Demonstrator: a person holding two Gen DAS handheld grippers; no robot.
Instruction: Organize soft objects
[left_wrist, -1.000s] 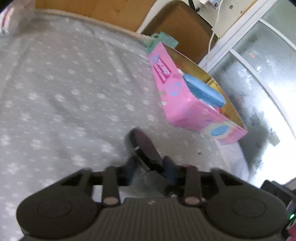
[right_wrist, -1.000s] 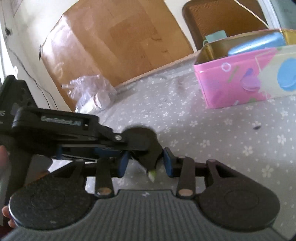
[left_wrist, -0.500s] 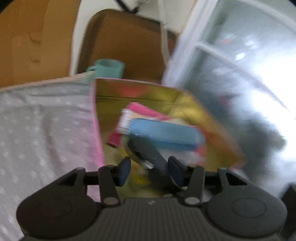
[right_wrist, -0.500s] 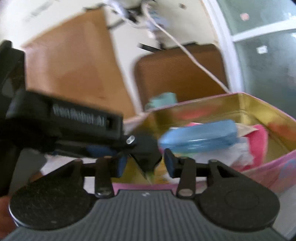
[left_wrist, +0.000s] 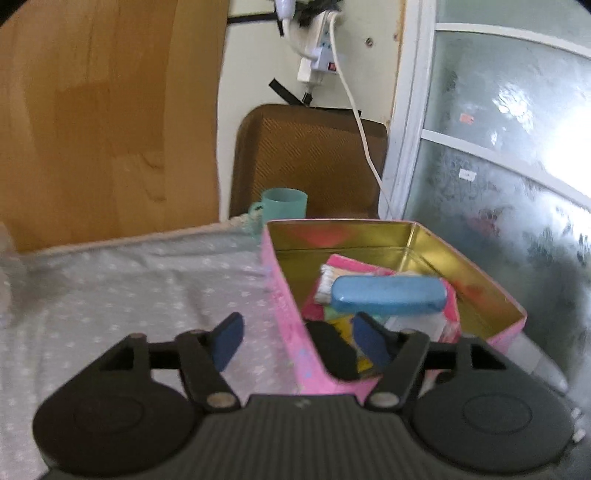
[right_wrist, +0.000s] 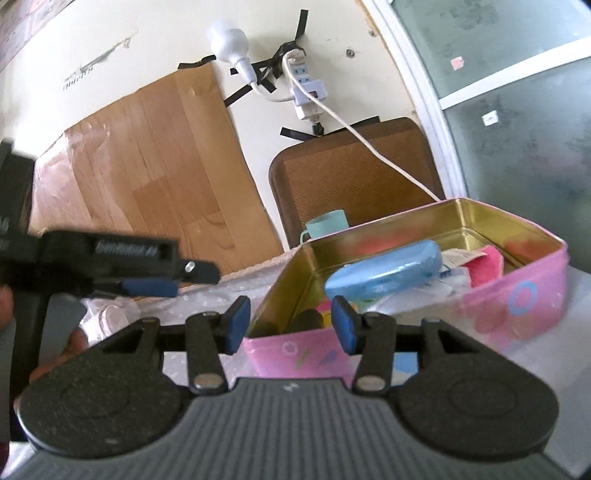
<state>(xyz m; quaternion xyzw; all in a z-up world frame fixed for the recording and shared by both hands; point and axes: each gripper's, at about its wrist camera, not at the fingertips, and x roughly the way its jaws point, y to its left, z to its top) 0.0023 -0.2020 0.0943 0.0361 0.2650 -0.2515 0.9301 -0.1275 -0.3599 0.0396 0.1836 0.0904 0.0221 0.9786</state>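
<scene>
Black, soft and long, pouch lies inside pink tin at its near corner, just beside left gripper, long axis running away from the fingers toward blue case; nearer the left hand than the right. Left jaws just opened, spread wide, no pad pressing on anything; right gripper half open, empty, pointing over the tin's near wall. Differs from a second ago: pouch then pinched by both grippers above grey cloth, now dropped in the tin.
</scene>
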